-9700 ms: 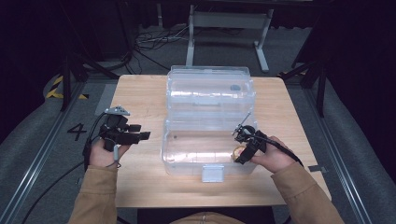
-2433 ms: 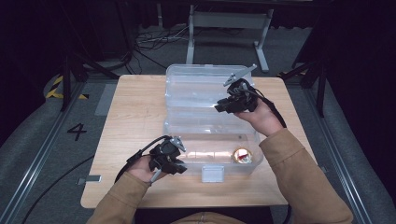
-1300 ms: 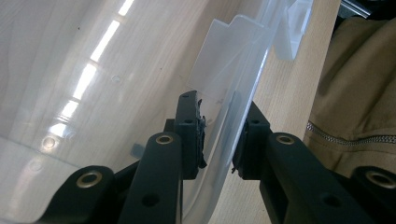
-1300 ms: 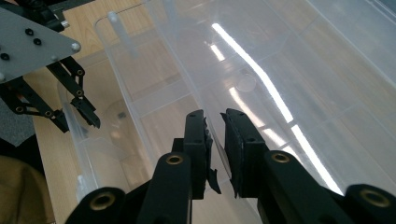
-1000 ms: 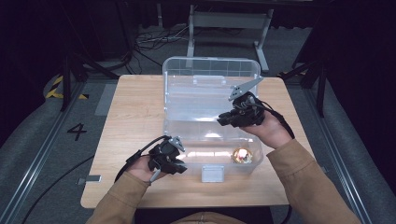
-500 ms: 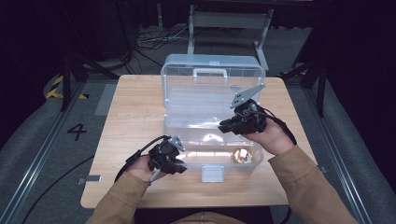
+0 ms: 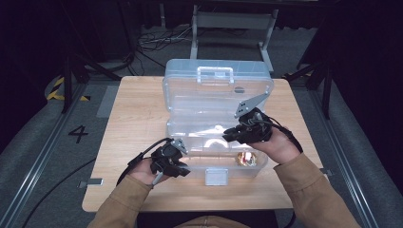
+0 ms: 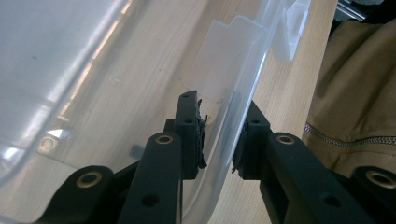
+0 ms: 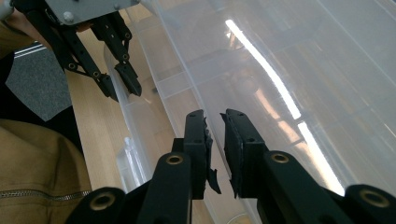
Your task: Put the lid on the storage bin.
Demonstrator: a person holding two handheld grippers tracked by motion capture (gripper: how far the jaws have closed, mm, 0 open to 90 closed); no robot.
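Clear plastic box (image 7: pixel 216 156) sits in the middle of the wooden table (image 7: pixel 128 123), long side toward the person. Its lid (image 7: pixel 218 92) stands partly raised, tilted back, with the carry handle (image 7: pixel 215 74) facing up and toward the far edge. A white latch (image 7: pixel 216 175) hangs at the middle of the front wall. Inside, at the right end of the base, lies a small shiny, gold-coloured object (image 7: pixel 246 159); too small in the high view to say what it is.

Left gripper (image 7: pixel 179 164) is at the box's front left corner. In the left gripper view (image 8: pixel 219 135) its jaws straddle the clear front wall, one pad inside the box and one outside. The outer pad looks to be against the plastic; a thin gap may remain at the inner pad, so the grip is probable but not certain. A tan sleeve (image 8: pixel 364 93) and the table edge are at the right of that view.

Right gripper (image 7: pixel 234 135) is over the right part of the box, at the lower edge of the raised lid. In the right gripper view (image 9: pixel 215 140) the jaws are narrow, with a slim gap between them, and nothing is clearly caught in it; clear plastic lies just behind them. The left gripper (image 9: pixel 128 77) also shows at upper left there, on the box rim.
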